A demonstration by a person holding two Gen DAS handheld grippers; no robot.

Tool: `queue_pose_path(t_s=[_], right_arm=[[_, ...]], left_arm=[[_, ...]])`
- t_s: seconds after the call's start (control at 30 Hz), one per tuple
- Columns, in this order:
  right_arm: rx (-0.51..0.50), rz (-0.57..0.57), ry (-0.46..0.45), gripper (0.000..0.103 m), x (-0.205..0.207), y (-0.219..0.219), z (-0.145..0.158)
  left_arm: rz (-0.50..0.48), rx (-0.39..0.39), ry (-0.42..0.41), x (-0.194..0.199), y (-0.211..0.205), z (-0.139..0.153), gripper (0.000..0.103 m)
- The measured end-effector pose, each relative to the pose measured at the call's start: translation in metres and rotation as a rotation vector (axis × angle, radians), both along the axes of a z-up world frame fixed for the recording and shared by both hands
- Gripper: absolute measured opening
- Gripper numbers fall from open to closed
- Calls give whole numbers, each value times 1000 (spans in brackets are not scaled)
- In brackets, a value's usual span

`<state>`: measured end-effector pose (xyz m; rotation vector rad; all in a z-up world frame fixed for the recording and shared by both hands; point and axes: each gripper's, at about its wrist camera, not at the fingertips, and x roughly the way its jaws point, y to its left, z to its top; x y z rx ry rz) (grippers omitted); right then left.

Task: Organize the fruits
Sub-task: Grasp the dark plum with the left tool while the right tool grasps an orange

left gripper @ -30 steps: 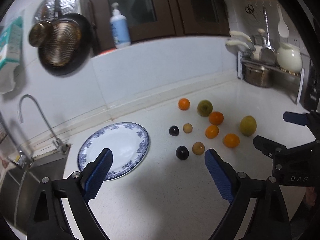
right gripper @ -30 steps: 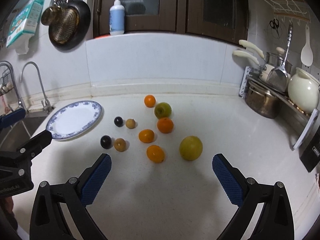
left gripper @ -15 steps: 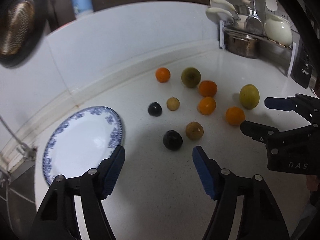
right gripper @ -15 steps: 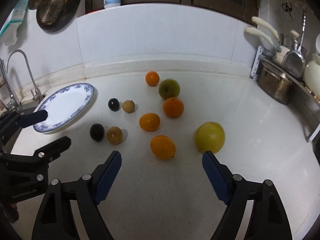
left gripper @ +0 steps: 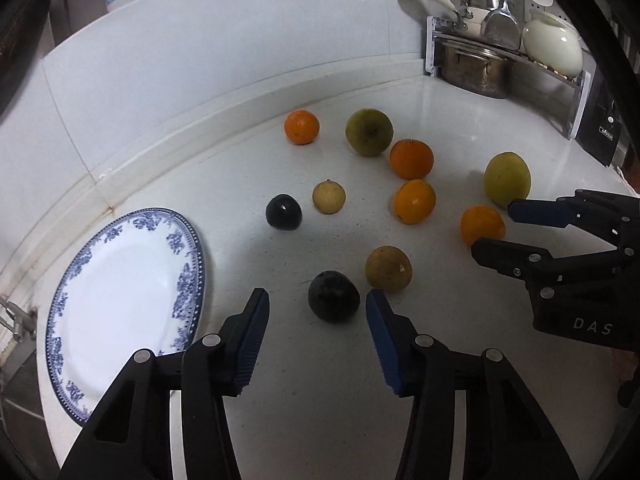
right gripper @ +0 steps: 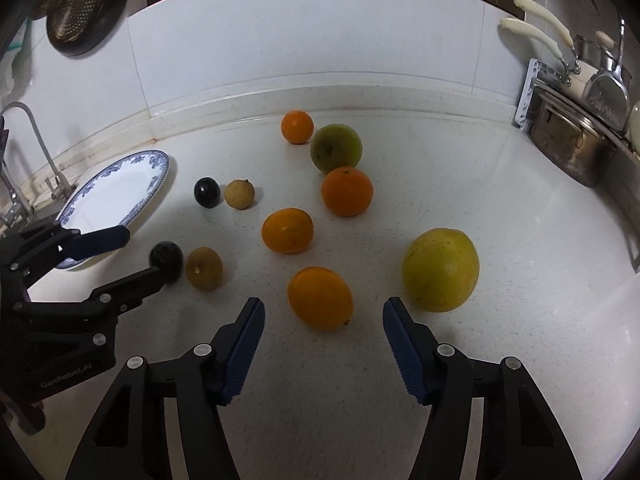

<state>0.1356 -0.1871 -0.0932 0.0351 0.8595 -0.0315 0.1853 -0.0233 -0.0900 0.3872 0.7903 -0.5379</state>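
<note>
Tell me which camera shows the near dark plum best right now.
The left wrist view: the dark plum sits whole, just ahead of the open left tongs. In the right wrist view it is at the far left, partly behind a left tong.

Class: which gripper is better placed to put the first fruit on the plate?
Probably the left gripper: its open jaws flank the dark fruit, right beside the plate. The right gripper faces an orange farther away.
</note>
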Motion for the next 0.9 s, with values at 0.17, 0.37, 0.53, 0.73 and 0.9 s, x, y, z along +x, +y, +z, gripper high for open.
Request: queue_pose_path(t_s=[0.17, 0.37, 0.53, 0.73, 0.9], right_arm=[[23, 10, 16, 54, 5, -2, -3], [24, 24, 21, 46, 8, 0, -4], [22, 28, 17, 43, 10, 1, -5], [23, 33, 17, 37, 11, 1, -6], [28, 44, 10, 37, 6, 3, -3]], left_arm=[[-9, 10, 33, 6, -3, -5, 42], [-1, -19, 113, 15, -3, -13, 34], [6, -33, 127, 17, -5, -13, 34], [16, -35, 123, 18, -5, -14, 29], [22, -53, 109, 10, -2, -6, 29]])
